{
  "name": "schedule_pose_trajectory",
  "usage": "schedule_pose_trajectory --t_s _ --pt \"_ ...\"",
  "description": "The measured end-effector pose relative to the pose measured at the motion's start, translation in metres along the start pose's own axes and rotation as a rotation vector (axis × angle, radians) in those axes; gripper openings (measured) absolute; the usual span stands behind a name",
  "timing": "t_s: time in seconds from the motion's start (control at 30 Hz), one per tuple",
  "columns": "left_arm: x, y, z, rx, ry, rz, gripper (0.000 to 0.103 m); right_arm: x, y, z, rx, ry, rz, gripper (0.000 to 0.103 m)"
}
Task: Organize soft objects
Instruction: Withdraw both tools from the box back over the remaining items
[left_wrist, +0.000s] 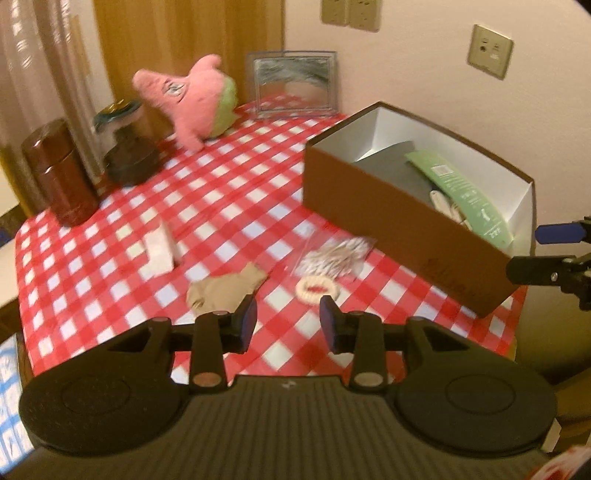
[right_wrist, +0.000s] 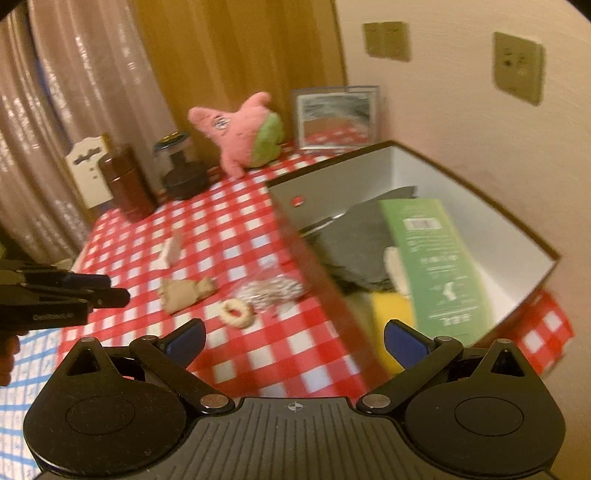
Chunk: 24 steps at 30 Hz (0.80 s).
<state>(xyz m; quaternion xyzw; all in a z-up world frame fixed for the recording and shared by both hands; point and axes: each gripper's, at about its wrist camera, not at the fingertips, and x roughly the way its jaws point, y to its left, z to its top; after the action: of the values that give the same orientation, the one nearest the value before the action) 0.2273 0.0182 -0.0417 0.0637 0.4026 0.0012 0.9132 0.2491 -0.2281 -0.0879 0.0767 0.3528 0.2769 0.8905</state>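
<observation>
A beige cloth (left_wrist: 225, 291) (right_wrist: 184, 291) lies crumpled on the red checked tablecloth (left_wrist: 236, 192), just beyond my left gripper (left_wrist: 288, 317), which is open and holds nothing. A cream ring-shaped scrunchie (left_wrist: 316, 288) (right_wrist: 236, 314) and a clear bag of swabs (left_wrist: 332, 254) (right_wrist: 269, 290) lie beside the cloth. A pink star plush (left_wrist: 184, 99) (right_wrist: 240, 129) sits at the far edge. The brown box (left_wrist: 388, 229) (right_wrist: 480, 192) holds a green packet (right_wrist: 439, 258), a grey cloth (right_wrist: 354, 243) and something yellow (right_wrist: 388, 314). My right gripper (right_wrist: 295, 332) is open wide and empty at the box's near corner.
A white packet (left_wrist: 159, 251) lies left of the beige cloth. A brown canister (left_wrist: 59, 173) and a lidded jar (left_wrist: 125, 147) stand at the table's left edge. A framed picture (left_wrist: 295, 85) leans on the wall. Curtains hang at the left.
</observation>
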Motion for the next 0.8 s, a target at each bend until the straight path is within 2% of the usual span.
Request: schedule_pose_trajectory --t_s 0.07,0.17,0.3,0.43,0.8 --pt "-0.001 0.007 -0.007 -0.020 0.011 0.009 0.034 0.007 0.008 -0.001 -0.013 0.022 0.025 0.102" --pt "-0.003 0.014 -0.014 -0.041 0.022 0.018 0.034 0.018 0.019 -0.003 -0.035 0.048 0.047 0.095" --pt "-0.004 0.022 -0.023 -0.062 0.035 0.028 0.034 0.034 0.030 -0.006 -0.035 0.089 0.036 0.090" --pt "-0.003 0.027 -0.030 -0.076 0.044 0.034 0.034 0.046 0.036 -0.009 -0.043 0.117 0.060 0.082" --pt "0.012 0.043 -0.039 -0.109 0.068 0.054 0.034 0.077 0.055 -0.012 -0.074 0.135 0.066 0.078"
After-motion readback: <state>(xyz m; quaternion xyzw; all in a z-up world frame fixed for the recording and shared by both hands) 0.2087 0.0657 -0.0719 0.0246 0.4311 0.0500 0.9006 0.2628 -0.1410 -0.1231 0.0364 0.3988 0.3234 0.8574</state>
